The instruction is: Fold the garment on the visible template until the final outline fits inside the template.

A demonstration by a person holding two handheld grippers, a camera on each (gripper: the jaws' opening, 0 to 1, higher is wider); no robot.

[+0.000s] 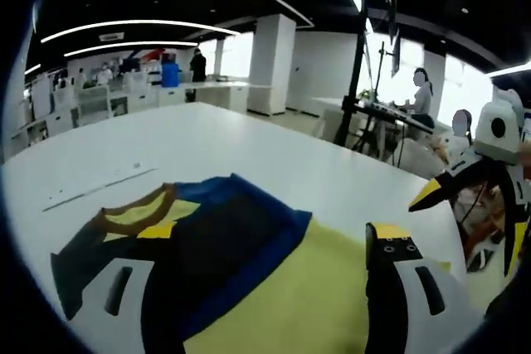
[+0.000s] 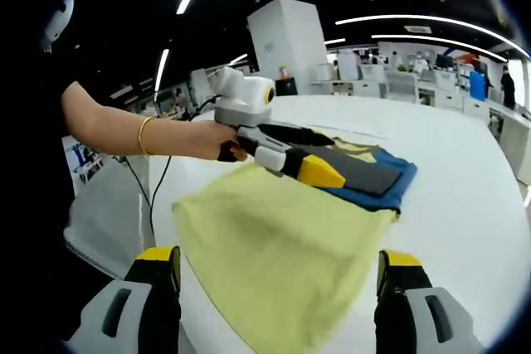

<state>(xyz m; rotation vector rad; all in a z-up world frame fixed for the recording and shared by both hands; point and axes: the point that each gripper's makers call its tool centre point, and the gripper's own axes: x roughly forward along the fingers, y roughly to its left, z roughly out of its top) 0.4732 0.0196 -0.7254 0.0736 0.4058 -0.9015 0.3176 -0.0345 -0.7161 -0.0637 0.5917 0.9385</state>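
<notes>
The garment (image 2: 286, 238) is lying on the table (image 2: 465, 163), yellow part nearest the right gripper (image 2: 278, 288), whose jaws are standing open, empty. The left gripper (image 2: 319, 167) is hovering over the garment's blue end, jaws parted. Risk: a one-layer pinch dragging the fold askew.

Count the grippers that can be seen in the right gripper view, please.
2. The right gripper rises from the bottom edge, jaws wide apart over the yellow and blue cloth garment. The left gripper, held by a hand, is above the garment's blue part.
</notes>
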